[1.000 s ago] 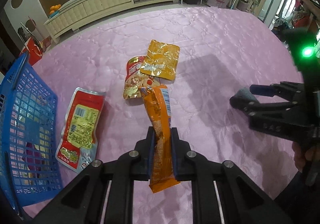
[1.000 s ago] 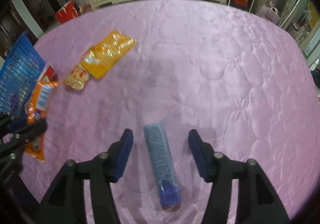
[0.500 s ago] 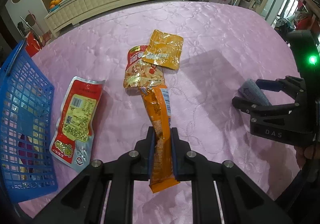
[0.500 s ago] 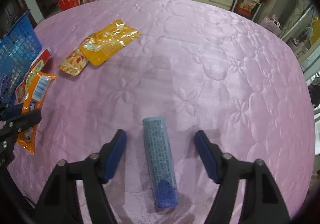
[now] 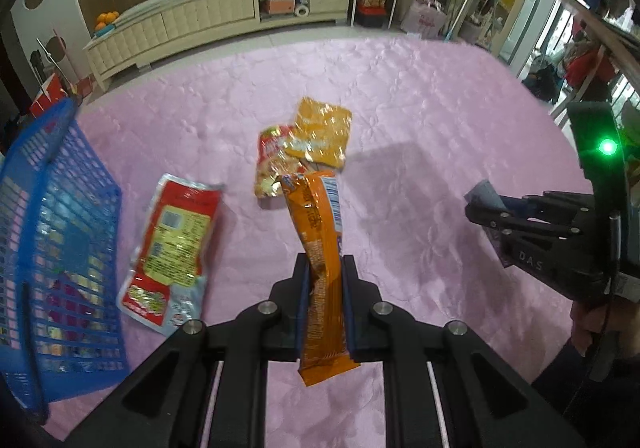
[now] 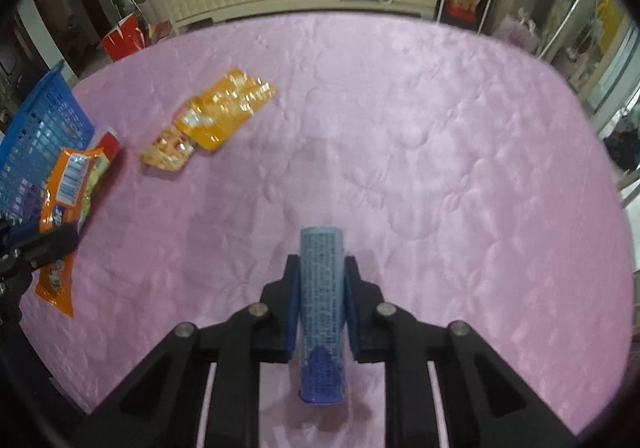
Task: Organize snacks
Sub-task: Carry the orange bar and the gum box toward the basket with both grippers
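My left gripper point(image 5: 325, 268) is shut on a long orange snack packet point(image 5: 318, 248) and holds it above the pink table; that packet also shows in the right wrist view point(image 6: 64, 204). My right gripper point(image 6: 322, 268) is shut on a blue-grey snack tube point(image 6: 322, 300), lifted off the cloth; it shows at the right of the left wrist view point(image 5: 486, 198). A yellow pouch point(image 5: 322, 136) overlaps a red-and-gold pouch point(image 5: 274, 164) mid-table. A red-and-yellow packet point(image 5: 172, 248) lies beside the blue basket point(image 5: 44, 232).
The pink quilted table point(image 6: 440, 168) has open cloth on its right half. A cream sideboard point(image 5: 216, 20) stands beyond the far edge. The basket stands at the table's left edge with items inside.
My right gripper has closed on the blue-grey tube, which lay between its open fingers before, and raised it. The left gripper still holds the orange packet.
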